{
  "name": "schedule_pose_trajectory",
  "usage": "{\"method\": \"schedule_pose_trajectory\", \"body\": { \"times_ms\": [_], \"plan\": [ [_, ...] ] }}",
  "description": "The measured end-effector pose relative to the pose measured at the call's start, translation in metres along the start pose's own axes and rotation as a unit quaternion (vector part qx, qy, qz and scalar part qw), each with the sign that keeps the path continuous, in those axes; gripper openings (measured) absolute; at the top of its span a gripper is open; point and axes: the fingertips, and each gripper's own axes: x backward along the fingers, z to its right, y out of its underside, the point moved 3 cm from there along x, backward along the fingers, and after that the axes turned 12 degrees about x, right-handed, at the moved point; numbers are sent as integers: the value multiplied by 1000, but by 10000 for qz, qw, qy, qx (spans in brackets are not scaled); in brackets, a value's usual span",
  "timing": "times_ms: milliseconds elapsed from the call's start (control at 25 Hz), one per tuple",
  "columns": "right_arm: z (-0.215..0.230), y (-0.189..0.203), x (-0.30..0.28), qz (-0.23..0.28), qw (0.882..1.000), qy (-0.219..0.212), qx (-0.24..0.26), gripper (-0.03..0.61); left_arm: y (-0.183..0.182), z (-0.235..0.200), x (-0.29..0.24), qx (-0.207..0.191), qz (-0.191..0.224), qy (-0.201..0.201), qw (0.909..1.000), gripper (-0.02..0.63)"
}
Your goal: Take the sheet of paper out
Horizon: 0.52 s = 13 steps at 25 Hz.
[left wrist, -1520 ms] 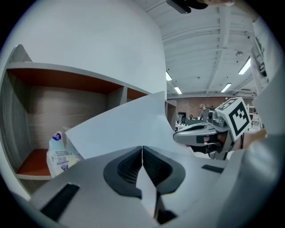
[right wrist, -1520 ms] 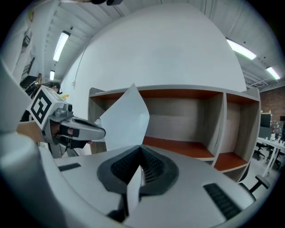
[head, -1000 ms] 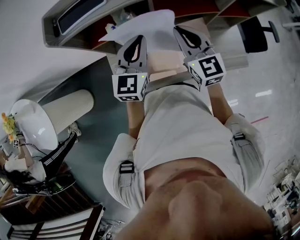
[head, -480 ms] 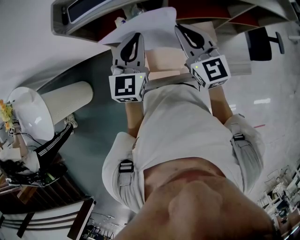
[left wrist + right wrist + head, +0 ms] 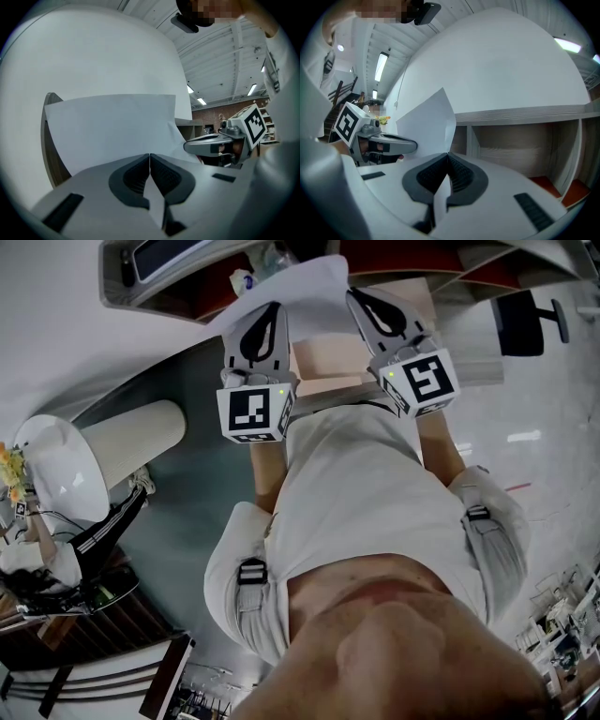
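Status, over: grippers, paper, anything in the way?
Left gripper shut on sheet of paper. Right gripper shut on same sheet. Sheet spans both, shelf beyond. Nothing seen blocking.

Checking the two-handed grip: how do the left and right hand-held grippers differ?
The left hand-held gripper pinches the sheet of paper at its left part, the right hand-held gripper at its right edge. The left marker cube and right marker cube bear different patterns. Both are shut on it.
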Motion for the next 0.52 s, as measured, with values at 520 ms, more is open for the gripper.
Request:
{"method": "schedule_pose_trajectory", "body": {
  "times_ms": [520],
  "plan": [
    [5, 3, 10, -68, 9999, 146, -38, 20, 4, 11, -7, -40, -69, 173, 9998, 23]
  ]
}}
